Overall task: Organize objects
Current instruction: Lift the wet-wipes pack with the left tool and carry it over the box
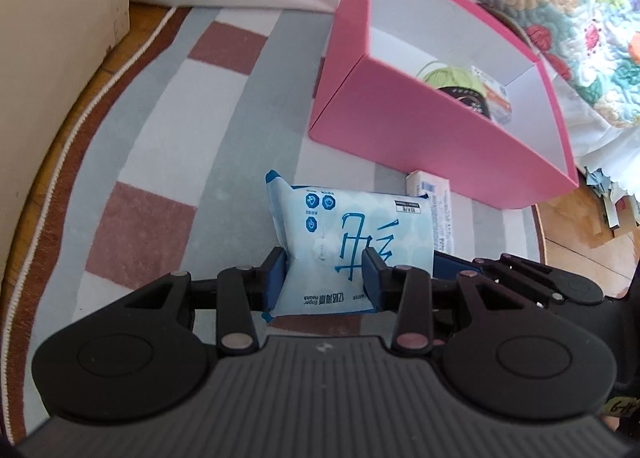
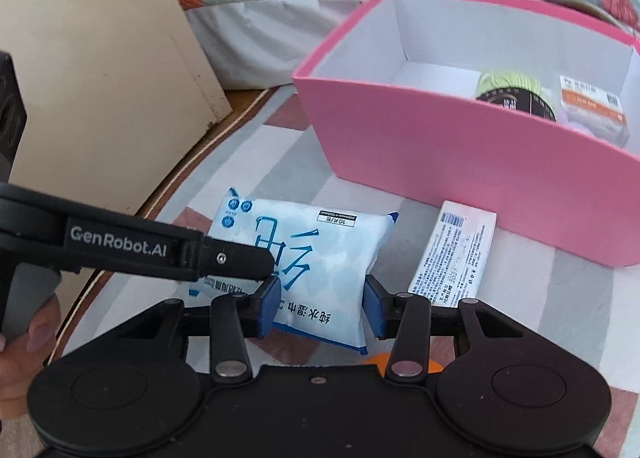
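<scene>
Your left hand-held gripper (image 1: pixel 325 278) is clenched on the wet-wipes pack (image 1: pixel 352 246). Your right hand-held gripper (image 2: pixel 322 304) straddles it, apparently not gripping. The soft pack could slip before reaching the pink box (image 1: pixel 420 130).

Counting it all up: one soft blue-and-white wet wipes pack (image 2: pixel 304 270), one flat white printed carton (image 2: pixel 452 258), one open pink cardboard box (image 2: pixel 440 146) holding one green yarn ball (image 2: pixel 516 88) and one orange-labelled packet (image 2: pixel 592 106), plus two black grippers (image 2: pixel 320 302) (image 1: pixel 324 278).
</scene>
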The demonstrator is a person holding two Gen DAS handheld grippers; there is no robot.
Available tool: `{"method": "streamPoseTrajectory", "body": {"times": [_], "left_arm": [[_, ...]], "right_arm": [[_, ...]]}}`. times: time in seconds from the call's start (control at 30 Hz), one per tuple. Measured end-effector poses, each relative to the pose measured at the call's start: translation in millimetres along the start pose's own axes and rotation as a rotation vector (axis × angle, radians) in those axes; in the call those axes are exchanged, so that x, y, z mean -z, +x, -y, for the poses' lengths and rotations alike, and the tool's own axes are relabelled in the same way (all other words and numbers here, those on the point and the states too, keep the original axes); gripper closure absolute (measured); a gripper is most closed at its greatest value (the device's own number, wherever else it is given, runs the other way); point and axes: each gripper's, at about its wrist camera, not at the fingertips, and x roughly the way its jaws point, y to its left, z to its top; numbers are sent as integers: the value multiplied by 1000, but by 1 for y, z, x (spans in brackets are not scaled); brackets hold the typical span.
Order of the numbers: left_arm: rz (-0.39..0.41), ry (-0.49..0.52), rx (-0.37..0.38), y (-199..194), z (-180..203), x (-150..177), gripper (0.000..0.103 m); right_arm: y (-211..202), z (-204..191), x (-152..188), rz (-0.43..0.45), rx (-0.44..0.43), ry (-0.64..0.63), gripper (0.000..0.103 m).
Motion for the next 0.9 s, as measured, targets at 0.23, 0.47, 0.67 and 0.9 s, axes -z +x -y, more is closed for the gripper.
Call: {"method": "streamPoseTrajectory", "body": {"times": [0.23, 0.47, 0.67, 0.9], "left_arm": [[-3, 59, -11, -8, 20, 5, 65], [-24, 102, 12, -16, 36, 13, 64], [-57, 115, 30, -21, 47, 20, 64], [-44, 154, 10, -27, 69, 32, 64]], "right_arm": [[-14, -4, 4, 6, 19, -40, 44], [-32, -11, 10, -17, 31, -126, 29], [-46, -11, 13, -42, 39, -138, 26], [-61, -15, 22, -54, 80, -176, 21]]}}
